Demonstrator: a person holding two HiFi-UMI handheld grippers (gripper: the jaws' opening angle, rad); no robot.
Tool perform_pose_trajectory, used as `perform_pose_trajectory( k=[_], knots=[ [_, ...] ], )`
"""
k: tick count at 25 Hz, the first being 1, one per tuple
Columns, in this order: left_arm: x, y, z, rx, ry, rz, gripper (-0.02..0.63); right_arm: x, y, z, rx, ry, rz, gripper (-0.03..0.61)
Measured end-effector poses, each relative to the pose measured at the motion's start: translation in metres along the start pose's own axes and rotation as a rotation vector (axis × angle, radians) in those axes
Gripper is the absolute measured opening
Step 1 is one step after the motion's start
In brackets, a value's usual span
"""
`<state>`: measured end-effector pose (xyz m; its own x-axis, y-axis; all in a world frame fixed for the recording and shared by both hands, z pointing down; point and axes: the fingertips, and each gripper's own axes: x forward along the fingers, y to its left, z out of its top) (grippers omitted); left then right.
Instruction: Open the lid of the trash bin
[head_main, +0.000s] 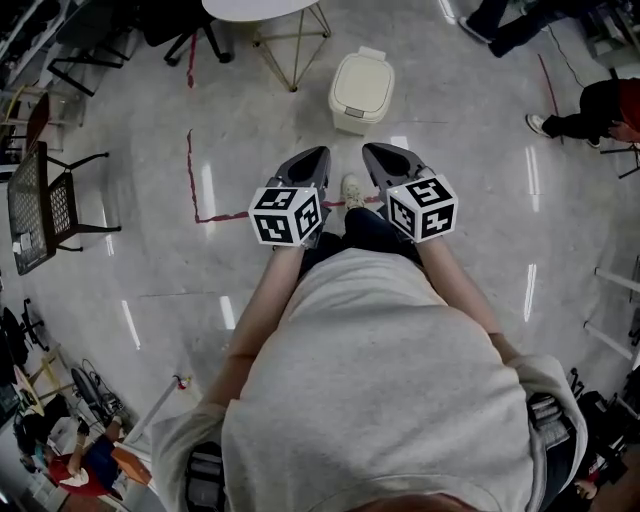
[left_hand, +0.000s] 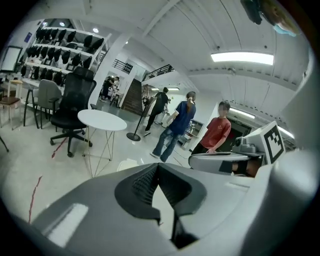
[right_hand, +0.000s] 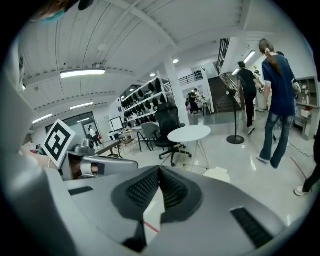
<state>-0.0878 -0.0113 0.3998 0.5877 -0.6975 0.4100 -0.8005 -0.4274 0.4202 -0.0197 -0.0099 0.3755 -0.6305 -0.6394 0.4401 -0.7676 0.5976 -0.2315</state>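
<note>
The trash bin (head_main: 360, 90) is a small cream bin with its lid down, standing on the grey floor ahead of me. Only its pale top shows over the jaws in the left gripper view (left_hand: 128, 163) and the right gripper view (right_hand: 218, 174). My left gripper (head_main: 318, 154) and right gripper (head_main: 372, 149) are held side by side at waist height, short of the bin and apart from it. Both point toward it. The left gripper (left_hand: 158, 166) has its jaws closed tip to tip with nothing between them. The right gripper (right_hand: 160, 169) is shut and empty as well.
A white round table (head_main: 262, 8) on thin metal legs stands just left of the bin, with a black office chair (head_main: 185, 30) beyond. Red tape lines (head_main: 192, 170) mark the floor. A black mesh chair (head_main: 40, 200) stands far left. People (head_main: 600, 110) are at the right.
</note>
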Motion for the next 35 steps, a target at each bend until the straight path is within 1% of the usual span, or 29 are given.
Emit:
perform_pose_trajectory(
  k=[2, 7, 9, 13, 20, 25, 31, 35],
  knots=[
    [0.019, 0.005, 0.017, 0.019, -0.009, 0.005, 0.009, 0.013, -0.02, 0.016, -0.006, -0.002, 0.0, 0.008],
    [0.064, 0.021, 0.054, 0.013, -0.021, 0.02, 0.009, 0.043, -0.062, 0.044, -0.011, 0.008, 0.014, 0.008],
    [0.081, 0.026, 0.062, 0.006, -0.018, 0.03, 0.009, 0.052, -0.077, 0.049, -0.016, 0.023, 0.026, 0.008],
    [0.107, 0.028, 0.067, -0.012, 0.009, 0.038, 0.009, 0.065, -0.106, 0.057, 0.001, 0.037, 0.028, 0.008],
    [0.126, 0.032, 0.058, -0.032, 0.06, 0.027, 0.009, 0.077, -0.115, 0.042, 0.042, 0.078, 0.049, 0.008],
    [0.139, 0.041, 0.044, -0.026, 0.116, 0.013, 0.009, 0.082, -0.126, 0.022, 0.081, 0.108, 0.025, 0.008],
    [0.142, 0.054, 0.022, -0.063, 0.204, -0.022, 0.009, 0.092, -0.131, -0.001, 0.121, 0.179, 0.0, 0.008],
    [0.145, 0.06, 0.009, -0.09, 0.238, -0.038, 0.009, 0.101, -0.139, -0.013, 0.142, 0.219, -0.025, 0.008]
  ],
)
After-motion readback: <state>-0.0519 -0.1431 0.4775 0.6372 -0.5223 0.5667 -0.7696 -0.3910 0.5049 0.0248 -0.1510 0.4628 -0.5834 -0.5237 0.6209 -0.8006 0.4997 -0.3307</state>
